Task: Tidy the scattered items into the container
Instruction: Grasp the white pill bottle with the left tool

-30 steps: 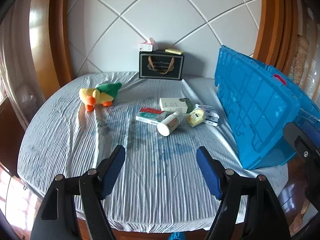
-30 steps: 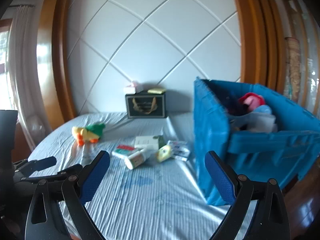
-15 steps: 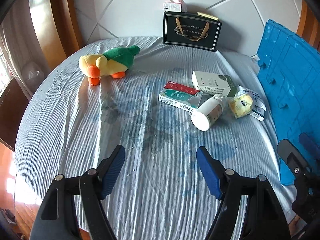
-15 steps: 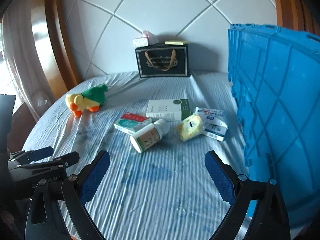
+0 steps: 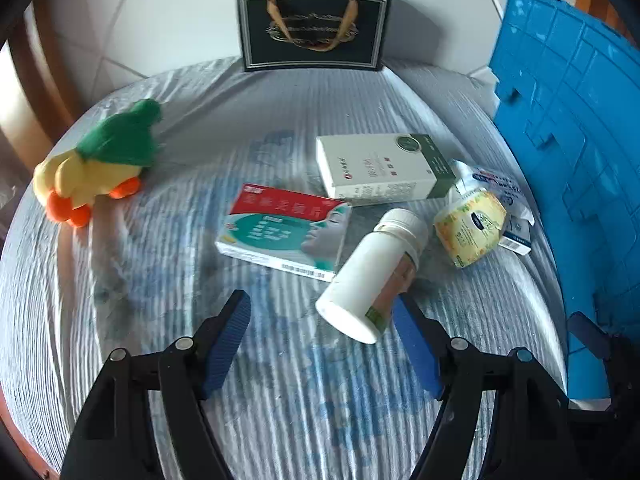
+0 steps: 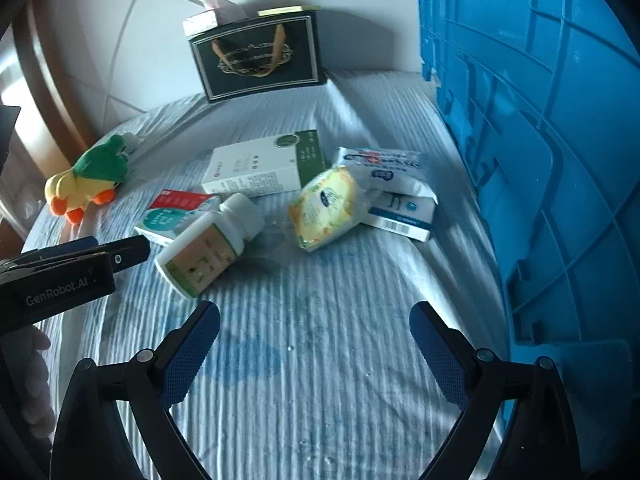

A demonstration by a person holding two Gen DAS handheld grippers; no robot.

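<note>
My left tool [image 5: 322,322] is spread wide and holds nothing. Its right finger [image 5: 416,344] sits just beside the base of the white bottle [image 5: 372,276], which lies on its side on the striped sheet [image 5: 280,400]; whether the two touch I cannot tell. My right tool [image 6: 314,334] is also spread wide and empty, above bare sheet, with the bottle [image 6: 208,246] just beyond its left finger [image 6: 188,356].

The scattered items lie in a loose cluster ahead of me. A red and teal box [image 5: 284,232] lies flat next to the bottle. Behind it is a white and green box [image 5: 380,168]. To the right is a yellow pack [image 5: 472,228], leaning on a white and blue packet [image 6: 384,168] that rests on a small white box [image 6: 404,214]. A yellow and green plush duck [image 5: 96,164] lies well apart at the left.

The blue container [image 6: 560,140] stands on the bed along the right side, near the packet. A black gift bag [image 5: 314,28] stands upright at the back against the wall.
</note>
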